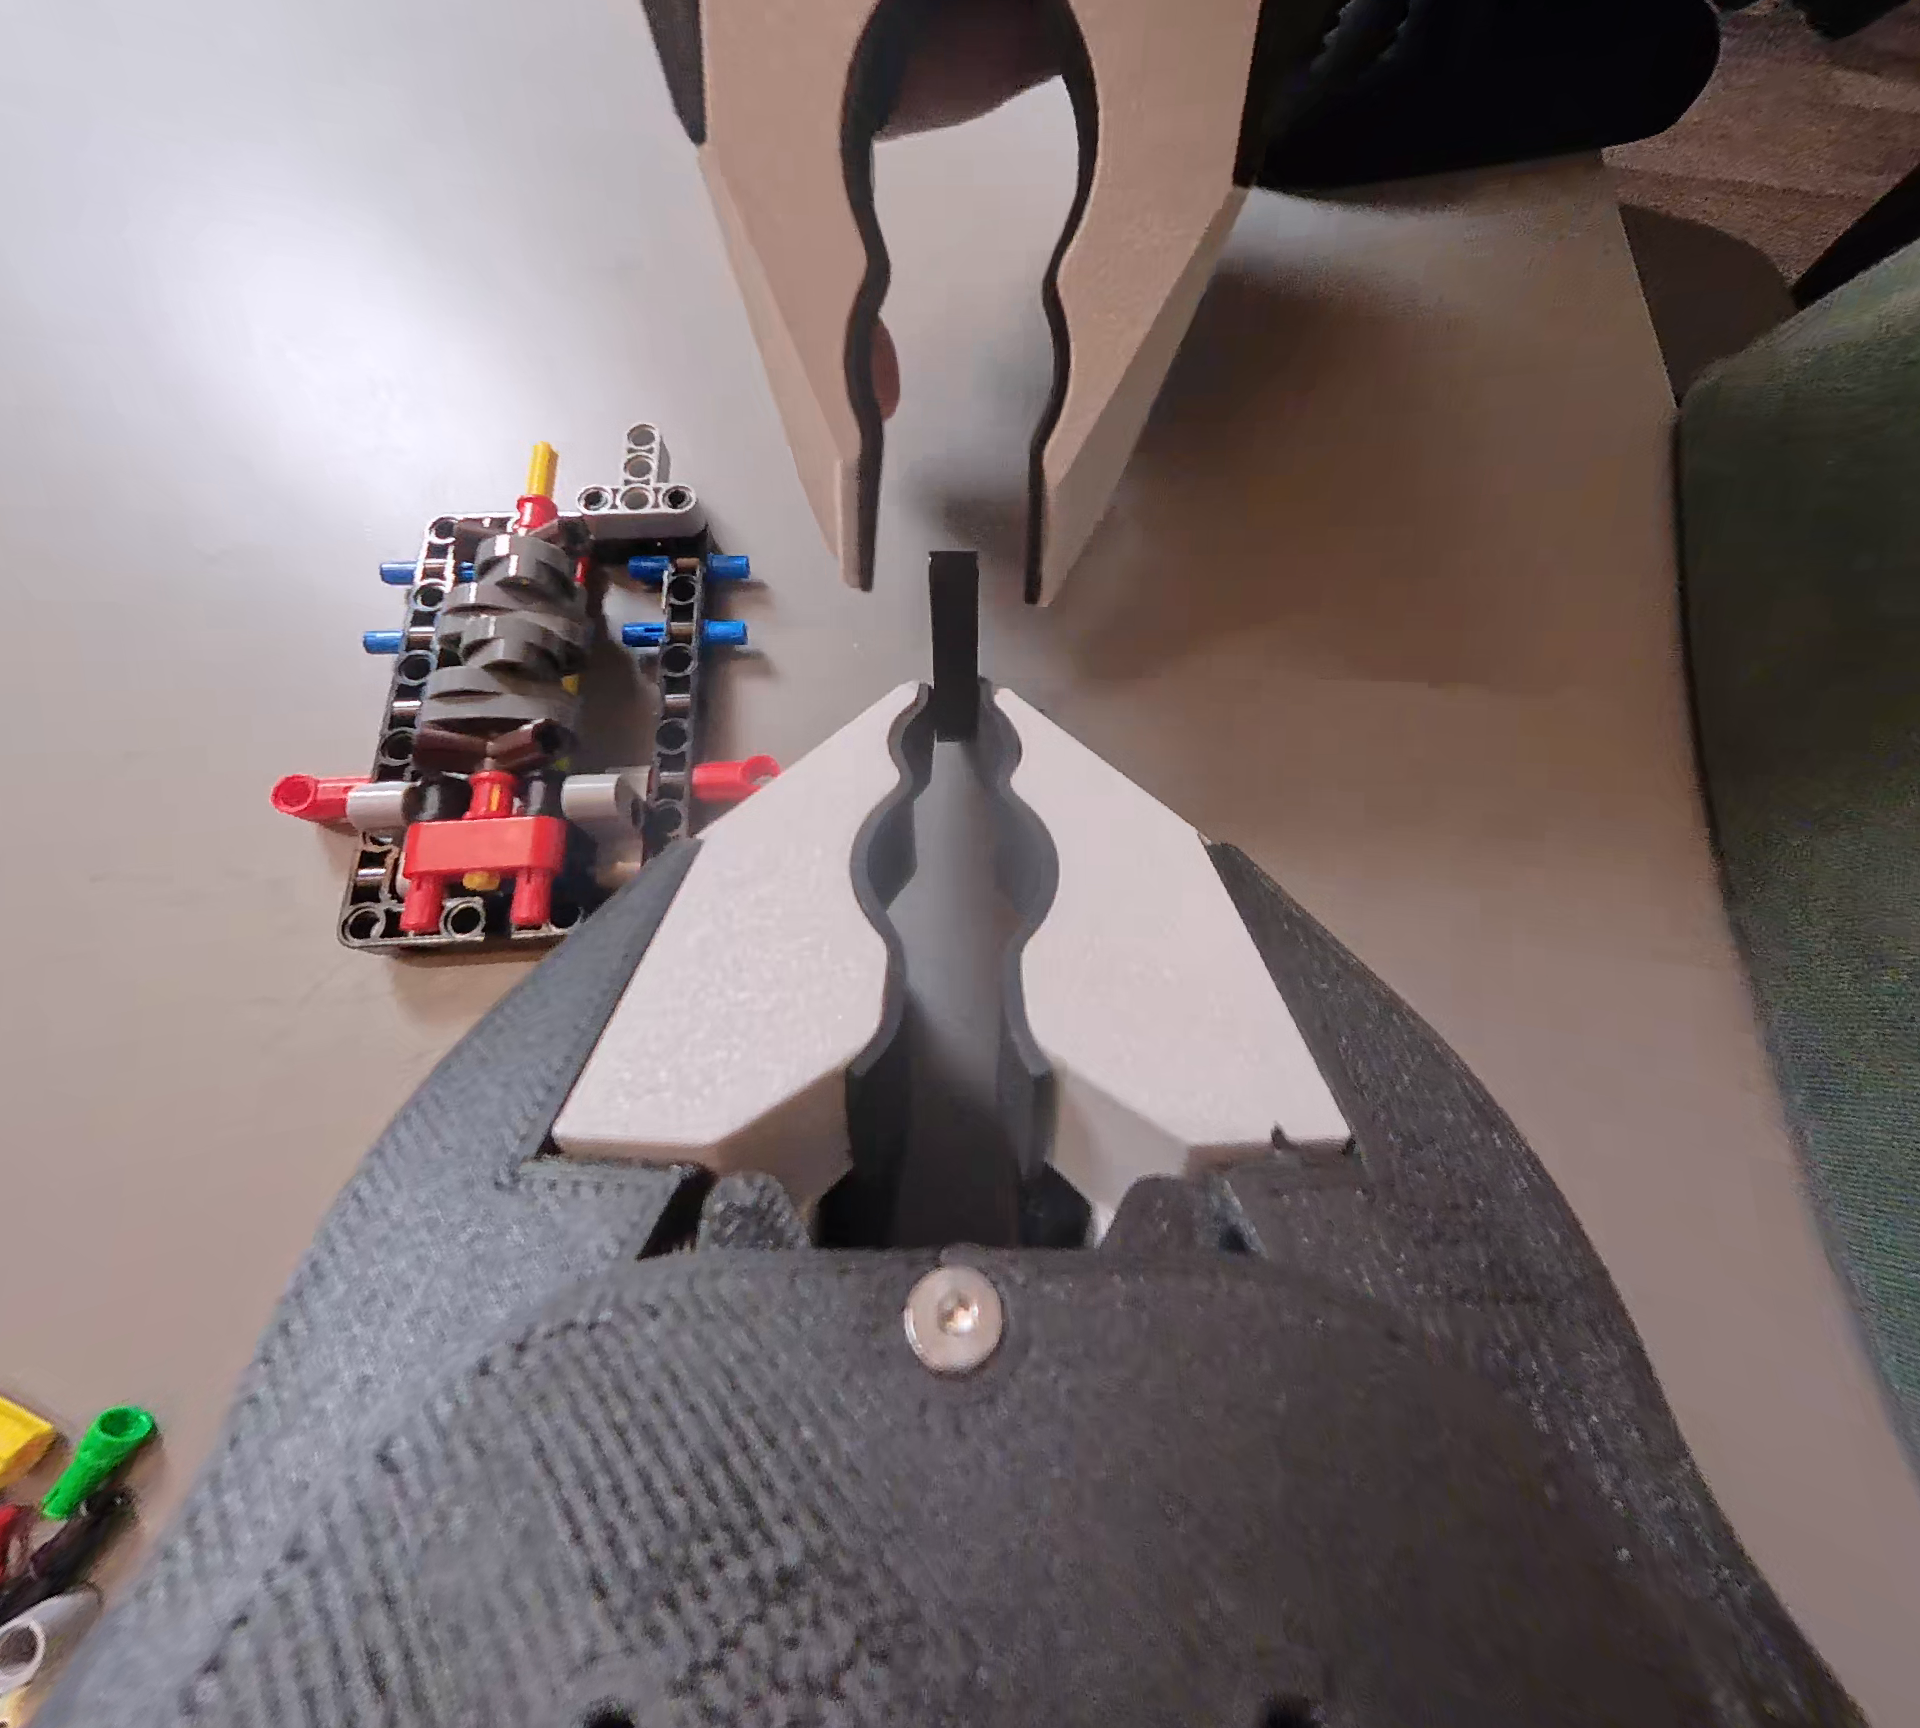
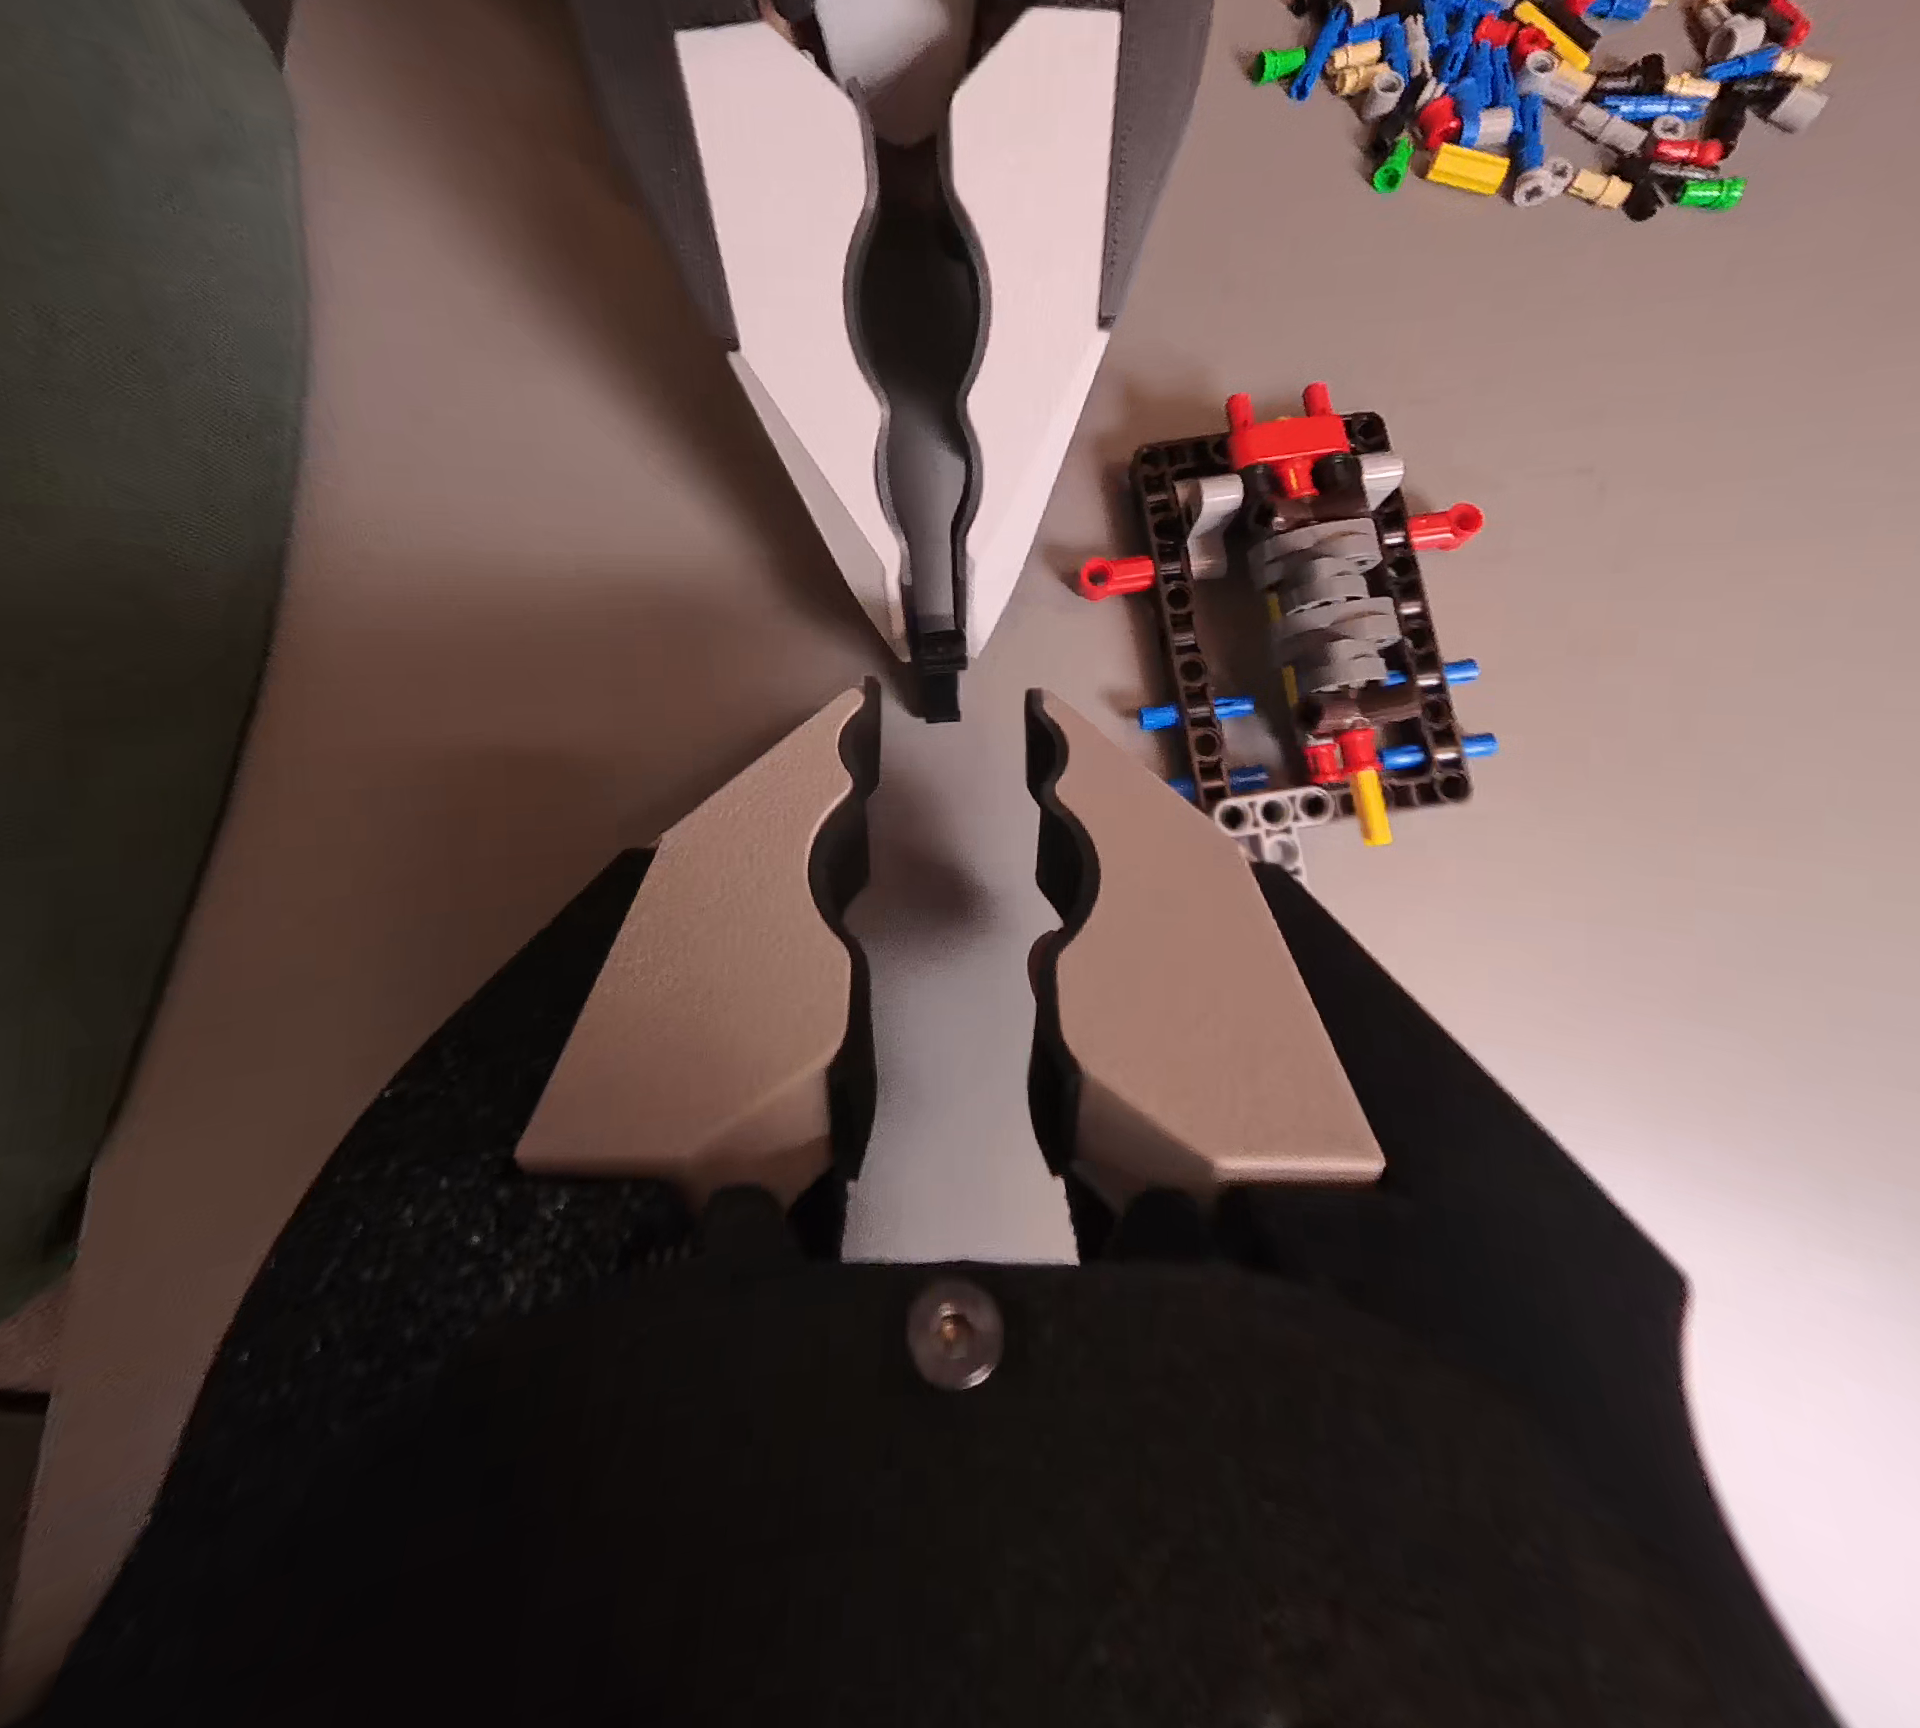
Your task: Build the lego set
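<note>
- On the matte grey tabletop (image 2: 1662, 951) your two grippers face each other tip to tip; both sit above the surface, beside the build
- Your left gripper (image 1: 954, 710), grey wedge-shaped fingers in a black woven-texture housing, has its fingers together and clamped on a small slim black lego piece (image 1: 954, 639); the piece sticks out past the tips, pointing at the other gripper; in the right wrist view the same piece (image 2: 938, 676) shows at the tips of the left gripper (image 2: 938, 639)
- Your right gripper (image 2: 948, 710), tan wedge-shaped fingers with wavy black inner pads, has its fingers apart and nothing between them; the black piece's free end sits just at the mouth of that gap; cannot tell if it touches either pad; seen from the left wrist view, right gripper (image 1: 948, 592) is just beyond the piece's end
- Partly built lego assembly (image 2: 1299, 618), a black rectangular beam frame with grey stacked discs down the middle, red and blue pins out the sides and a yellow axle at one end, lies flat just beside both grippers, untouched
- Loose pile of small mixed-colour lego parts (image 2: 1558, 47) lies well apart from the frame, farther along the table
- Green upholstered seat (image 1: 1829, 743) sits at the table edge
</note>
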Demonstrator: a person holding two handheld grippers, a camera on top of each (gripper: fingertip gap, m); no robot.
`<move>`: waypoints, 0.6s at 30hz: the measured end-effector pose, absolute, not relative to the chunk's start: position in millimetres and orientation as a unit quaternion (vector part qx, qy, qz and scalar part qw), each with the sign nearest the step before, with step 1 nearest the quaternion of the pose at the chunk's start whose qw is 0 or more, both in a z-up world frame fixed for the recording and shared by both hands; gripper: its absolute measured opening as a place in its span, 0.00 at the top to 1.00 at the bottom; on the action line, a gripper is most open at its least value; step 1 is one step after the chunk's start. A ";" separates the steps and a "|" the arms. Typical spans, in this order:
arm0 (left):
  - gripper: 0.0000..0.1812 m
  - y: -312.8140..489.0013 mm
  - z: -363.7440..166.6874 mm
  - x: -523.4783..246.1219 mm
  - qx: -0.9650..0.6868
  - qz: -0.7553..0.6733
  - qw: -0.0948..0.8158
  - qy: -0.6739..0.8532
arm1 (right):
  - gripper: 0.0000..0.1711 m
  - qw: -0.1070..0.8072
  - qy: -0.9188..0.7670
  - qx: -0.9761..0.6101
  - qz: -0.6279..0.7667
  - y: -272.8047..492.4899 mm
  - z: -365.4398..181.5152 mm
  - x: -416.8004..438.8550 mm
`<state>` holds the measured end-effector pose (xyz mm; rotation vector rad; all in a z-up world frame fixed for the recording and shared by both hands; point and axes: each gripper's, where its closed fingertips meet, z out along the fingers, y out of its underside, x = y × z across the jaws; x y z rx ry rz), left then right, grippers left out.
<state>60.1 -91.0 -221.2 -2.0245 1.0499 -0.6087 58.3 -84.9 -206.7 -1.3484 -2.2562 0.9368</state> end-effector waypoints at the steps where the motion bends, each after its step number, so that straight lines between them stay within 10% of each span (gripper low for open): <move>1: 0.96 -91.3 -221.7 60.3 -0.793 -0.239 0.379 0.412 | 0.85 0.180 -0.792 -0.473 0.343 -87.5 -206.7 57.3; 18: 0.89 -91.9 -224.1 51.8 -0.793 -0.215 0.381 0.424 | 0.97 0.189 -0.800 -0.454 0.343 -93.6 -208.5 52.0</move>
